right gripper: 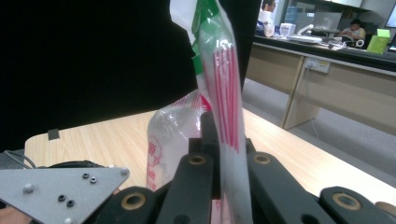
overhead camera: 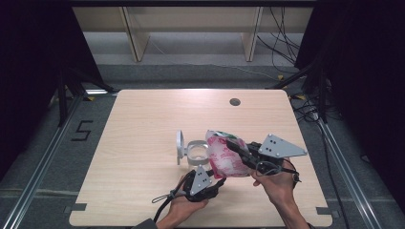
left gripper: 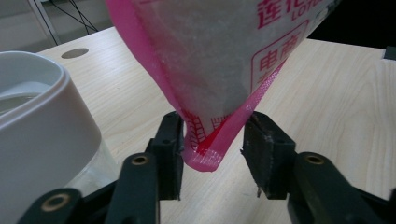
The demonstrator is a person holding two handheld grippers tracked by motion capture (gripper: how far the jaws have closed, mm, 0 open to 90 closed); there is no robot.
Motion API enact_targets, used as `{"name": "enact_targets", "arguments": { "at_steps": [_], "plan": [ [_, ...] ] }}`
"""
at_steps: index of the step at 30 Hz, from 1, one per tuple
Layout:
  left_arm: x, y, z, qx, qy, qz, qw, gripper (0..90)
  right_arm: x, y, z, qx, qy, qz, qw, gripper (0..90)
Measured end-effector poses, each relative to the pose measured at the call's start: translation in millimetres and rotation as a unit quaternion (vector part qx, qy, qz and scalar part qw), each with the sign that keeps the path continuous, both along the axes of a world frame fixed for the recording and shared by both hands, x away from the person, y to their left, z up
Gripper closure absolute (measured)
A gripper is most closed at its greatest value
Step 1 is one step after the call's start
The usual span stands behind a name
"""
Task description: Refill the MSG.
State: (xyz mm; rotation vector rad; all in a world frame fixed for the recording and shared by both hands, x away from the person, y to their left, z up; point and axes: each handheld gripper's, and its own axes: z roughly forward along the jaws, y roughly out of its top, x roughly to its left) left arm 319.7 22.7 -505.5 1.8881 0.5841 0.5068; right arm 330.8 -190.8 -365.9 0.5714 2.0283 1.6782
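Note:
A clear bag of white powder [overhead camera: 223, 161] with pink and red print hangs above the table. My right gripper [overhead camera: 235, 146] is shut on its upper sealed edge [right gripper: 223, 79]; its jaws [right gripper: 219, 128] pinch the flat plastic. My left gripper [overhead camera: 218, 183] sits below the bag, near the table's front edge. The bag's pink bottom corner [left gripper: 205, 149] lies between its pads [left gripper: 173, 149]. They stand close on either side, with a small gap on the right side. A white container [overhead camera: 197, 151] with a hinged lid [overhead camera: 179, 147] flipped up stands just left of the bag.
The white container [left gripper: 42, 121] rises close to the left of my left jaws. The wooden table [overhead camera: 143, 124] has a round cable hole [overhead camera: 234, 101] at the back right. Shelf legs and cables lie on the floor beyond the table.

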Motion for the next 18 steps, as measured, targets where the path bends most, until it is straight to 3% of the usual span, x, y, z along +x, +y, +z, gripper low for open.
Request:
{"name": "enact_targets", "arguments": {
  "at_steps": [1,4,6,8,10,11,13,15,18],
  "plan": [
    [-0.7,-1.1,-0.6,-0.004,0.004,-0.003,1.0,62.1,0.2,0.2,0.7,-0.004,-0.002,0.002,1.0,90.0],
    [-1.3,-3.0,-0.8,0.001,-0.008,-0.001,1.0,66.2,0.3,1.5,0.6,0.008,0.004,0.006,0.9999,90.0],
    [-2.7,-3.6,-0.2,0.007,-0.017,0.001,0.9998,72.2,2.8,0.2,1.9,0.001,-0.008,0.005,1.0,90.0],
    [-4.8,-5.0,0.5,0.008,-0.024,0.006,0.9997,75.5,2.0,-0.6,2.9,0.005,0.005,0.002,1.0,90.0],
    [-5.7,-7.1,0.4,0.003,-0.023,0.006,0.9997,78.2,3.5,-1.8,4.1,0.005,-0.002,-0.001,1.0,90.0],
    [-5.2,-7.0,1.4,0.008,-0.028,0.006,0.9995,80.3,3.5,-1.7,4.8,0.006,0.005,-0.001,1.0,90.0],
    [-5.0,-9.0,1.8,0.005,-0.027,0.007,0.9996,81.1,6.3,-2.9,6.0,-0.002,-0.005,-0.009,0.9999,90.0],
    [-3.9,-10.8,2.0,-0.005,-0.019,0.013,0.9997,81.5,8.8,-2.9,6.1,0.001,0.005,-0.016,0.9999,90.0],
    [-2.3,-11.9,5.7,0.028,-0.021,0.02,0.9992,82.0,16.4,-1.3,6.1,-0.001,0.002,-0.019,0.9998,90.0]
  ]
}}
